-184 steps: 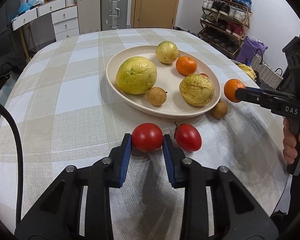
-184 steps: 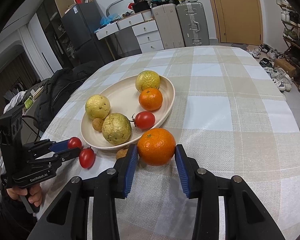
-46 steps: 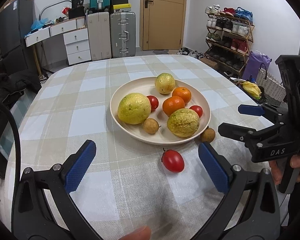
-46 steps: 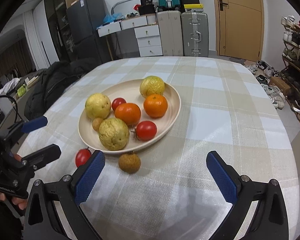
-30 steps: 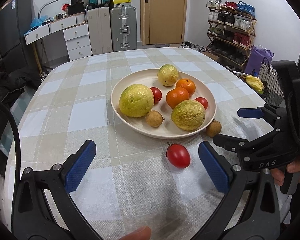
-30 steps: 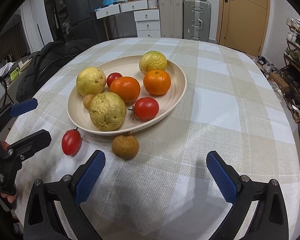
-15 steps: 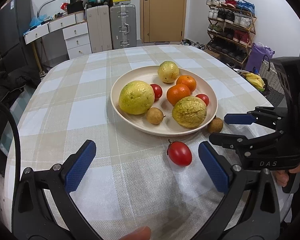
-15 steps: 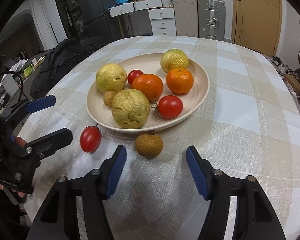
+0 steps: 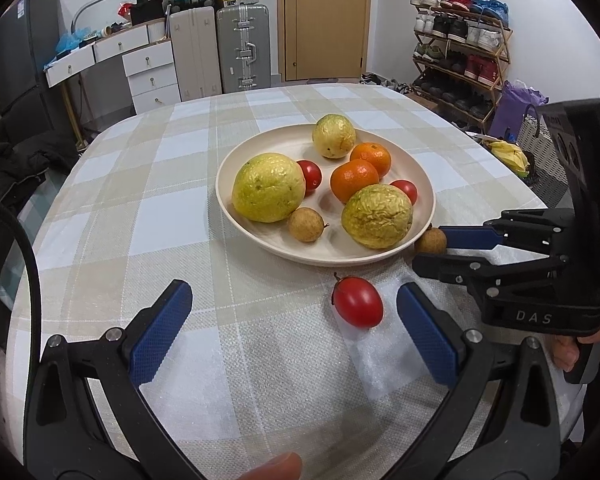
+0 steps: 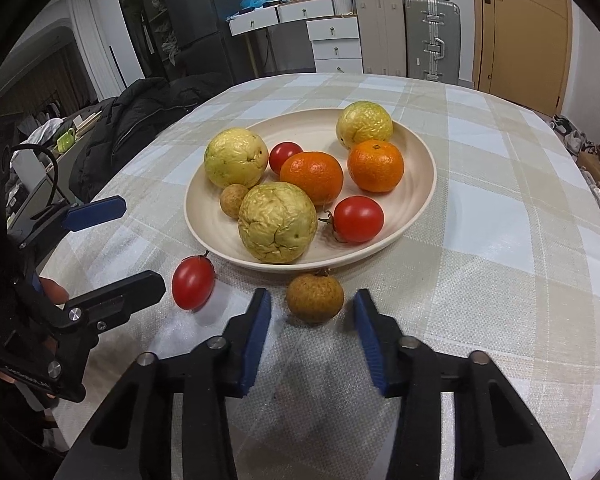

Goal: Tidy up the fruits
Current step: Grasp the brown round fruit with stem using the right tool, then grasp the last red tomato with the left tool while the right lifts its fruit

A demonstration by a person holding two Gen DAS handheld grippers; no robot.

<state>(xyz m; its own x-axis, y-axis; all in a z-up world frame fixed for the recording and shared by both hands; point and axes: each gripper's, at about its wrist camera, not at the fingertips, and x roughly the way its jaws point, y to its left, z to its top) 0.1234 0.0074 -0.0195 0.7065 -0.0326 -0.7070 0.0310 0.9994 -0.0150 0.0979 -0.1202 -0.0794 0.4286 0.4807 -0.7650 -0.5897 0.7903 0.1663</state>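
The right gripper (image 10: 311,308) has its jaws closing around a small brown fruit (image 10: 315,297) on the worktop (image 10: 500,280), just beside the plate (image 10: 416,216); the pads do not touch it yet. The left gripper (image 9: 294,320) has jaws wide apart, near a red tomato (image 9: 357,301).

Two downward wrist views, shared plate (image 9: 420,184)

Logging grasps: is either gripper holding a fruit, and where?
Neither. Right gripper is closing around the brown fruit, pads not yet touching; left gripper is open.
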